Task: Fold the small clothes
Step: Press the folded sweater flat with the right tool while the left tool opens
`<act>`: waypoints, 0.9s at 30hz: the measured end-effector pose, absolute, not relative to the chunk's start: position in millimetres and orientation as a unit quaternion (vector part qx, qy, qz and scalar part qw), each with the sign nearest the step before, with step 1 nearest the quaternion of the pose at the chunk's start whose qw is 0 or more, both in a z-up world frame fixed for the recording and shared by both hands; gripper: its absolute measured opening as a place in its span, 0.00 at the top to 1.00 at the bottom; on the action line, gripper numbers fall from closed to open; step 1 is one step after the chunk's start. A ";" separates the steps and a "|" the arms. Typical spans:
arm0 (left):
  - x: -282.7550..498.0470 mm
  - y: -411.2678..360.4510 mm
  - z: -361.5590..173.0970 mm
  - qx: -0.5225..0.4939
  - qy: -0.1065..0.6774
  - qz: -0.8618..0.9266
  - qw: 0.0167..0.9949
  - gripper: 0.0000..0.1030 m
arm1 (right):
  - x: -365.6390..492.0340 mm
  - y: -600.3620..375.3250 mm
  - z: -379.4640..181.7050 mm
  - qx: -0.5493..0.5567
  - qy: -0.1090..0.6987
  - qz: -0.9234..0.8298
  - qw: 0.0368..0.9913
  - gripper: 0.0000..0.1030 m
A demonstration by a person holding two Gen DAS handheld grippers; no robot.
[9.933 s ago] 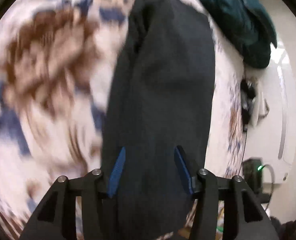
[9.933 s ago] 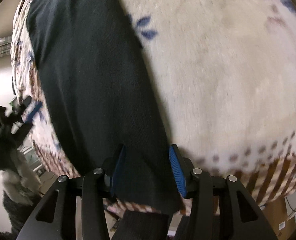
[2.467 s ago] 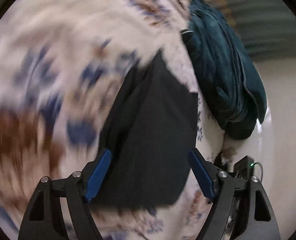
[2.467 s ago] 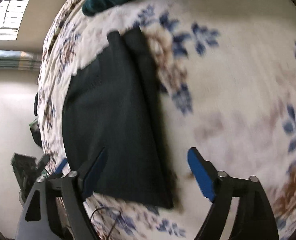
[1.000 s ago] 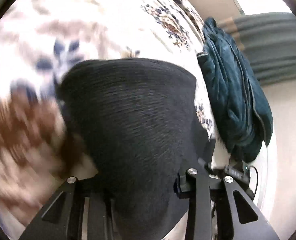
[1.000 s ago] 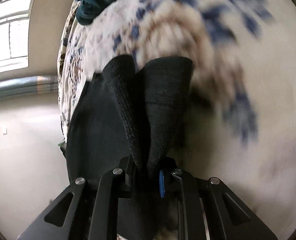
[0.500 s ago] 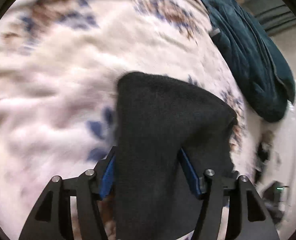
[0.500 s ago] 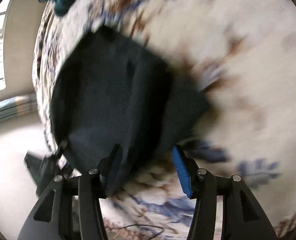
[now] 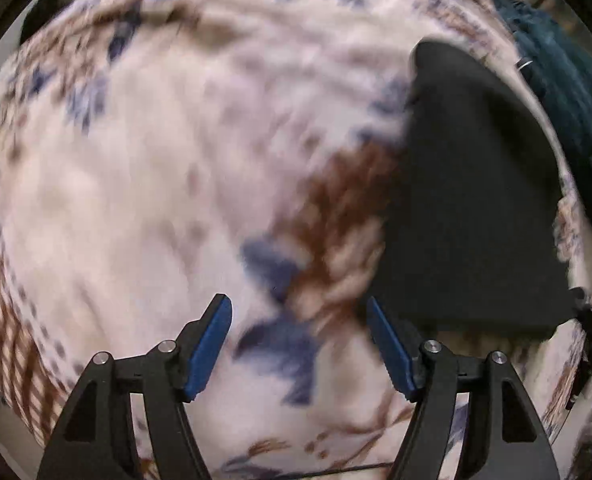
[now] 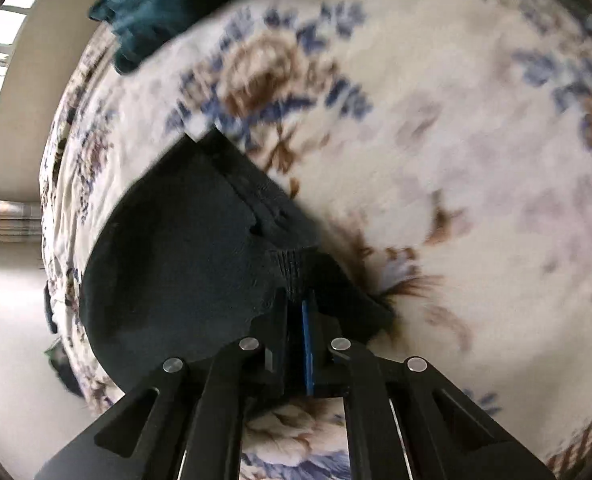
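Our right gripper (image 10: 296,320) is closed on the near edge of the dark garment (image 10: 183,248), which lies on the floral blanket (image 10: 456,160). Our left gripper (image 9: 298,344) is wide open and empty; the garment lies to its right.

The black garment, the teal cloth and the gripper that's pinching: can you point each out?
black garment (image 10: 175,248): right wrist view, its flat middle.
teal cloth (image 9: 556,92): left wrist view, its bunched folds.
right gripper (image 10: 296,312): right wrist view, between the fingertips, shut on the garment's edge.
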State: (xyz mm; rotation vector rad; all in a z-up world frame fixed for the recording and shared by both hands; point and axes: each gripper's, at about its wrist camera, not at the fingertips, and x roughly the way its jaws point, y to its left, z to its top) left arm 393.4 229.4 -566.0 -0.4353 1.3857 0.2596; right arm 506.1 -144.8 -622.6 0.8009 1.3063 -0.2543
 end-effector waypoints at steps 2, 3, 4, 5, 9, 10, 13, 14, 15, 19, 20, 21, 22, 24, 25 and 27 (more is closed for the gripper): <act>386.1 232.7 -581.3 -0.206 0.638 0.117 0.733 0.34 | 499.3 -143.8 -631.1 0.346 0.612 -0.121 0.701 0.94; 384.2 234.7 -588.2 -0.207 0.640 0.119 0.730 0.34 | 495.2 -147.0 -639.7 0.353 0.624 -0.122 0.686 0.94; 384.0 237.9 -593.5 -0.220 0.636 0.114 0.731 0.29 | 497.1 -148.0 -653.4 0.361 0.646 -0.110 0.664 0.93; 384.4 240.5 -597.2 -0.233 0.632 0.106 0.732 0.18 | 497.8 -149.9 -659.1 0.365 0.657 -0.104 0.651 0.90; 392.8 243.3 -613.1 -0.266 0.628 0.076 0.727 0.00 | 505.0 -169.0 -633.0 0.366 0.632 -0.100 0.676 0.80; 393.9 240.0 -613.1 -0.256 0.630 0.084 0.729 0.00 | 512.0 -171.9 -621.2 0.361 0.620 -0.089 0.691 0.65; 399.7 229.1 -613.1 -0.213 0.648 0.085 0.726 0.00 | 543.5 -168.7 -598.8 0.329 0.599 -0.045 0.729 0.48; 402.7 224.1 -611.2 -0.204 0.655 0.085 0.722 0.00 | 561.2 -163.4 -595.8 0.302 0.603 -0.026 0.738 0.45; 405.6 222.8 -605.5 -0.202 0.657 0.090 0.721 0.00 | 580.7 -157.9 -596.4 0.281 0.604 -0.003 0.746 0.45; 413.0 225.9 -564.8 -0.206 0.627 0.117 0.742 0.00 | 641.7 -147.6 -631.4 0.247 0.628 0.060 0.736 0.43; 414.3 226.5 -557.2 -0.203 0.620 0.121 0.748 0.00 | 652.1 -144.7 -637.6 0.237 0.632 0.063 0.735 0.43; 418.2 225.7 -545.9 -0.195 0.607 0.128 0.760 0.00 | 661.5 -142.8 -645.9 0.216 0.638 0.064 0.736 0.43; 423.6 224.0 -537.6 -0.179 0.604 0.138 0.764 0.00 | 670.1 -142.5 -654.7 0.204 0.644 0.067 0.735 0.43; 431.0 227.0 -527.5 -0.167 0.606 0.156 0.762 0.00 | 679.0 -142.0 -672.6 0.223 0.646 0.096 0.723 0.42; 431.0 229.7 -523.5 -0.178 0.597 0.154 0.767 0.00 | 682.1 -140.7 -679.5 0.231 0.650 0.105 0.717 0.42; 432.0 233.7 -516.7 -0.195 0.583 0.164 0.772 0.00 | 685.4 -139.1 -690.4 0.250 0.645 0.127 0.711 0.42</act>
